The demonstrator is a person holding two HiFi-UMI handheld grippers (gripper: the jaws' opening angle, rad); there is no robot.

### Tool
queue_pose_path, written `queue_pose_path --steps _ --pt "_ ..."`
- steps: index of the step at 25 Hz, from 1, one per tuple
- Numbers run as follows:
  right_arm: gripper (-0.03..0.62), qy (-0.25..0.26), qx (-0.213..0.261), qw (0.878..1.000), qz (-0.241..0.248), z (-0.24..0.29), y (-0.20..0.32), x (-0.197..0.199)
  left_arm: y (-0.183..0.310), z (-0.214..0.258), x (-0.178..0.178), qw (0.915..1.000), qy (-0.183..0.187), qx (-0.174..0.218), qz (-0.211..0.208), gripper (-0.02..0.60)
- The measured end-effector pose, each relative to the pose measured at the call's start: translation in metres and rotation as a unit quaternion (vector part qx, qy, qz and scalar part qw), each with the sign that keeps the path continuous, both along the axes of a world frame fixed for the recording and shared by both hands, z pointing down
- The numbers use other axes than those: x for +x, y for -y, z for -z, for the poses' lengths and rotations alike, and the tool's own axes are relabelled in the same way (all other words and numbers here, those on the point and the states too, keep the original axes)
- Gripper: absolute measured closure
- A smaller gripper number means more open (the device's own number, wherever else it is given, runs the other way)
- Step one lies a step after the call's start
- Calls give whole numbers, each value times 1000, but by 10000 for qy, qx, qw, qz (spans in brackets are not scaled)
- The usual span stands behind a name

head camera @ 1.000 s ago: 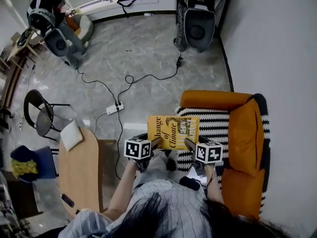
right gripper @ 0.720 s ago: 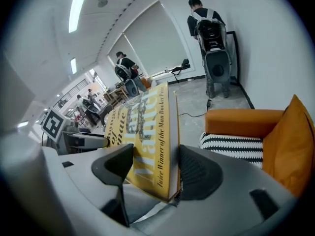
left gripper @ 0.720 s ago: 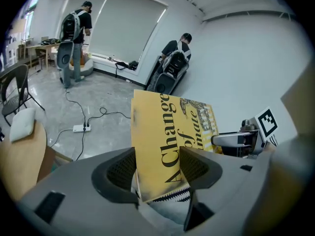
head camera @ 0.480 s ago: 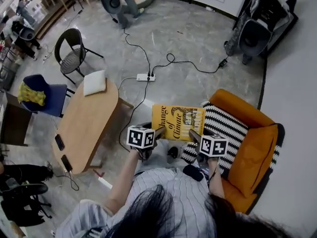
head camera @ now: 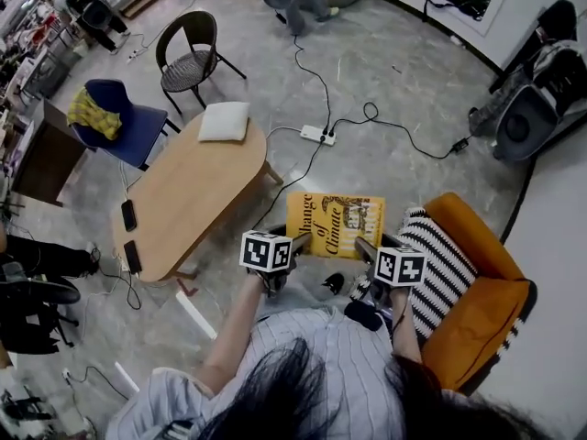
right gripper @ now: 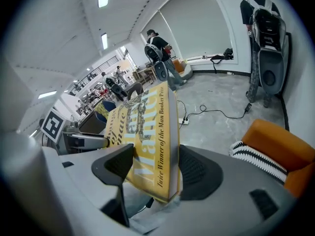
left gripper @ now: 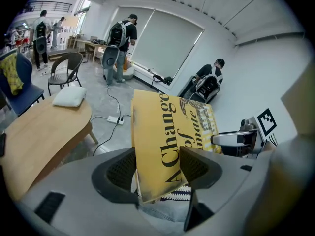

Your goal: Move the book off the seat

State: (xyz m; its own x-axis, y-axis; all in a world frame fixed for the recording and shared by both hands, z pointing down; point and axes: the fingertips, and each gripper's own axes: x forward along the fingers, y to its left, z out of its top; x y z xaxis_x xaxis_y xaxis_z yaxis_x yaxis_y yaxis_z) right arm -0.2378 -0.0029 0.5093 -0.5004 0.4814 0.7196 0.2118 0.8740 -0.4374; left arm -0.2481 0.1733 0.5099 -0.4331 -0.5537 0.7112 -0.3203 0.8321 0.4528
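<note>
Between the pads of the left tool (left gripper: 162, 170), one near corner of the yellow book (left gripper: 167, 132) is sitting clamped, the jaws pressing on its front and back covers. The right tool (right gripper: 150, 168) is gripping the other near corner, at the spine edge, in the same way. Carried by both, the book is hanging cover-up in the air in front of the person, over the floor (head camera: 385, 154) and already clear of the seat (head camera: 491, 305), whose striped throw (head camera: 445, 269) is lying just beside the book's right edge. Off to the left, an oval wooden surface (head camera: 183, 200) is carrying a white cushion (head camera: 225, 121) and two phones (head camera: 129, 214).

The lift looks done and the carry is under way. The next move is probably calling for both tools to travel together, keeping the book level, towards a bare patch of that surface, then lowering it flat before either one lets go.
</note>
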Motion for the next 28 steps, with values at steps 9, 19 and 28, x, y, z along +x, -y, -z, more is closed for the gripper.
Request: queue_pose_path --steps 9,19,28 --pt "290 -174 132 9979 610 -5 -93 -50 -95 -8 -31 9980 -176 94 597 298" --pt "290 -462 265 9948 872 -12 -198 -114 -197 -23 -82 9951 -477 261 829 297" --pt "290 -664 377 9902 1169 -28 -288 -149 -287 -40 -106 9910 -635 325 1137 298"
